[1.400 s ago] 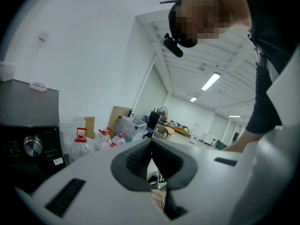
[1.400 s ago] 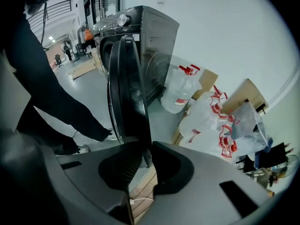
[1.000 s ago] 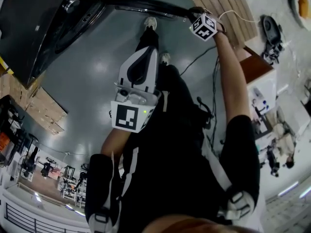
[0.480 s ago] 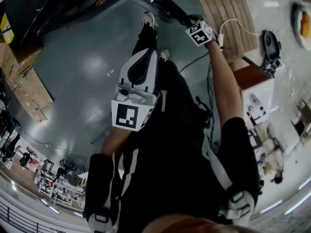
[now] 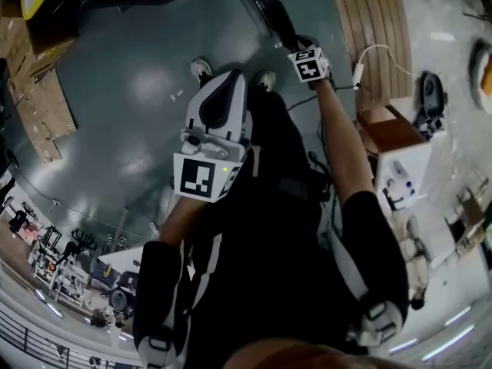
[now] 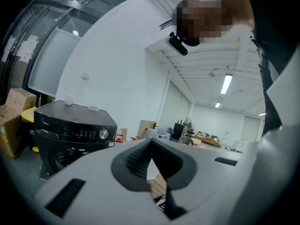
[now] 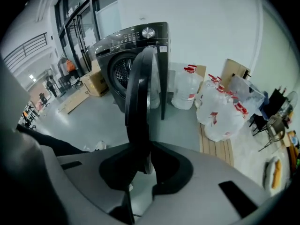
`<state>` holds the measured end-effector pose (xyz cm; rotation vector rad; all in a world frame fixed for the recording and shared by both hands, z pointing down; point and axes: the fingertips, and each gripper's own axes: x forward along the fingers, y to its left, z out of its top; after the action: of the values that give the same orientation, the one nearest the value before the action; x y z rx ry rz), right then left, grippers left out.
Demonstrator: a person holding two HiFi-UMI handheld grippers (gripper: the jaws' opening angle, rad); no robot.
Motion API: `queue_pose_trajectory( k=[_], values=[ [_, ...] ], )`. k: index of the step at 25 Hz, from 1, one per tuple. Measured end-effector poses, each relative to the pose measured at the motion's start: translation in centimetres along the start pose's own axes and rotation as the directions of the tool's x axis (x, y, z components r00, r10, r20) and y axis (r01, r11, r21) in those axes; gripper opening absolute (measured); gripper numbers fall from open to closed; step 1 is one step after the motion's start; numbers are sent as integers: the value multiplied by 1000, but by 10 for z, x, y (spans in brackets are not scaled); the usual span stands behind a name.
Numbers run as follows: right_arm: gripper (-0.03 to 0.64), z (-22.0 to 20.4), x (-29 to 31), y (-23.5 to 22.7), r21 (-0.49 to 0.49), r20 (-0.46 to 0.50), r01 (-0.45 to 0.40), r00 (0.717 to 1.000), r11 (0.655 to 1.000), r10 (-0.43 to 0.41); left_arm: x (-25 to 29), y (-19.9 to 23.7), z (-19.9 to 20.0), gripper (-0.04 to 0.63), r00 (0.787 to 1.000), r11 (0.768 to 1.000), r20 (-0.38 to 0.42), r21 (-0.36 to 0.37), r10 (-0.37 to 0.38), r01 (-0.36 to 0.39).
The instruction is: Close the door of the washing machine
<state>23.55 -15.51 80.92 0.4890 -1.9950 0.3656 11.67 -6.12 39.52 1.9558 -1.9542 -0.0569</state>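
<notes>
The black washing machine [image 7: 136, 46] stands with its round door [image 7: 140, 93] swung out, edge-on to the right gripper view. My right gripper [image 7: 142, 156] is shut on the door's rim, which fills the space between its pads. In the head view the right gripper [image 5: 296, 48] holds the door [image 5: 265, 6] at the top, arm stretched out. My left gripper [image 5: 227, 83] hangs in front of the person's body, away from the door. Its jaws meet at the tips with nothing between them, in the left gripper view [image 6: 151, 146] too, where the washing machine [image 6: 75, 135] stands at the left.
Water jugs [image 7: 185, 90] and filled plastic bags [image 7: 220, 109] sit on a wooden pallet [image 5: 369, 21] right of the machine. Cardboard boxes [image 7: 96, 83] lie to its left. A white cable [image 5: 361, 60] trails by the pallet. The person's shoes [image 5: 201, 68] stand on the grey floor.
The right gripper has swung along with the door's rim in it; in the head view the door now runs steeply upward instead of across. The shoes have stepped left and the left gripper came along.
</notes>
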Motion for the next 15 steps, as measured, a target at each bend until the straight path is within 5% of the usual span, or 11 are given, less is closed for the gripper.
queue_pose_trajectory(
  k=[15],
  values=[
    [60,18,16,113,121,17,-10,1000,993,8,-79,89,-2,6,996,996,33,-55,77,-75]
  ],
)
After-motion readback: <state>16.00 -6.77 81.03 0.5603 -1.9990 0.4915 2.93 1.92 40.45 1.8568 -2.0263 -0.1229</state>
